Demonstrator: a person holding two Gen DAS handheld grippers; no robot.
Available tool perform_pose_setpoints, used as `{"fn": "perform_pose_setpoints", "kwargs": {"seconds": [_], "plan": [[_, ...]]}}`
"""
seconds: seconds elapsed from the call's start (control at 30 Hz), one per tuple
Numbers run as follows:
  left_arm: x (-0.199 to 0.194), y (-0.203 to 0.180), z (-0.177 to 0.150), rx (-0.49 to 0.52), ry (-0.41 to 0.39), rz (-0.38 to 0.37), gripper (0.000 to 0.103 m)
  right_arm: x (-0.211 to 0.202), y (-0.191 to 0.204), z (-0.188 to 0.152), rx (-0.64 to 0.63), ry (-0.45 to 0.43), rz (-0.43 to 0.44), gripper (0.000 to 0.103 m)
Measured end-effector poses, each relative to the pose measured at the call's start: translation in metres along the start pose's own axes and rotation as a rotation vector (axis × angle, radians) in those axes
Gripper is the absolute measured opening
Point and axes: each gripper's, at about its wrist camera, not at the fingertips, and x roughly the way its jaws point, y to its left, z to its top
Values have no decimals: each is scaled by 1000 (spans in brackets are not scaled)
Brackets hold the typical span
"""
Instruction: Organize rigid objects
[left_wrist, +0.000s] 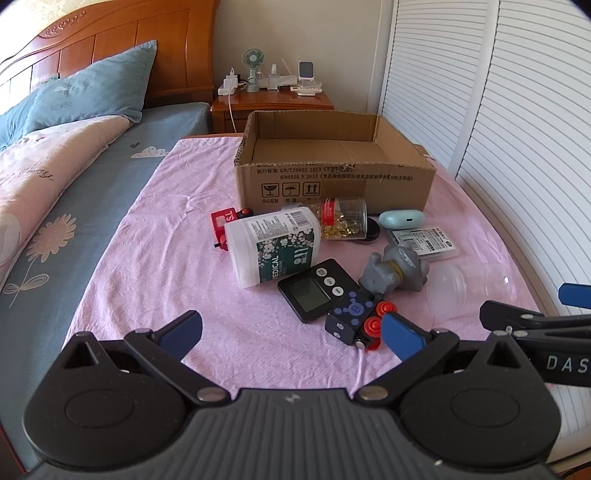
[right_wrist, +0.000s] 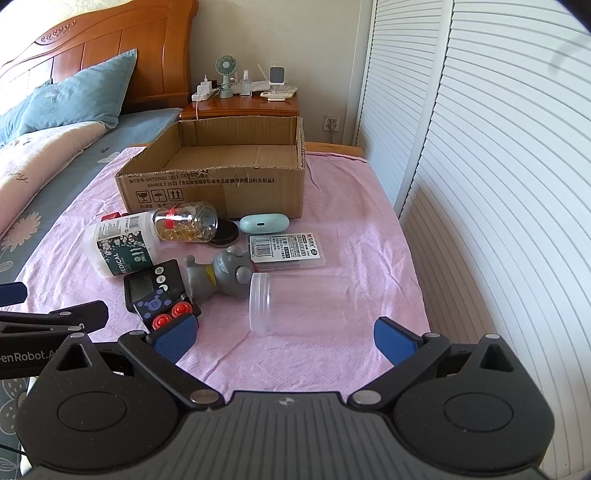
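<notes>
- Taking stock, you have nothing packed yet: the cardboard box (right_wrist: 221, 177) stands open at the far end of the pink cloth (right_wrist: 351, 229), and its floor shows bare.
- Lying loose in front of the box: white medical bottle (left_wrist: 273, 245), capsule jar (left_wrist: 341, 218) on its side, black round lid (right_wrist: 224, 231), mint earbud case (right_wrist: 264, 223), flat labelled packet (right_wrist: 286, 251).
- Nearer you: grey figurine (right_wrist: 225, 275), black timer (left_wrist: 314, 290), dark toy block with red wheels (left_wrist: 360, 319), clear plastic jar (right_wrist: 301, 304) tipped over, red toy part (left_wrist: 223, 221) behind the white bottle.
- Left gripper (left_wrist: 291, 334): spread wide, holding nothing, low over the cloth just short of the toy block.
- Right gripper (right_wrist: 284, 338): spread wide, holding nothing, lined up with the clear plastic jar.
- Remaining, by my reckoning: every item; the clear jar looks like your nearest first pick.
</notes>
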Motion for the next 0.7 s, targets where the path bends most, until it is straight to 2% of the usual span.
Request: {"fn": "perform_pose_setpoints", "kwargs": {"seconds": [0.47,0.7], "plan": [[11,-1,2,7,-30,-15,102,14,-3,2,-12,3,21,103],[21,0,5,29,-37,-28,102,18,-9,0,-41,-41,73,103]]}}
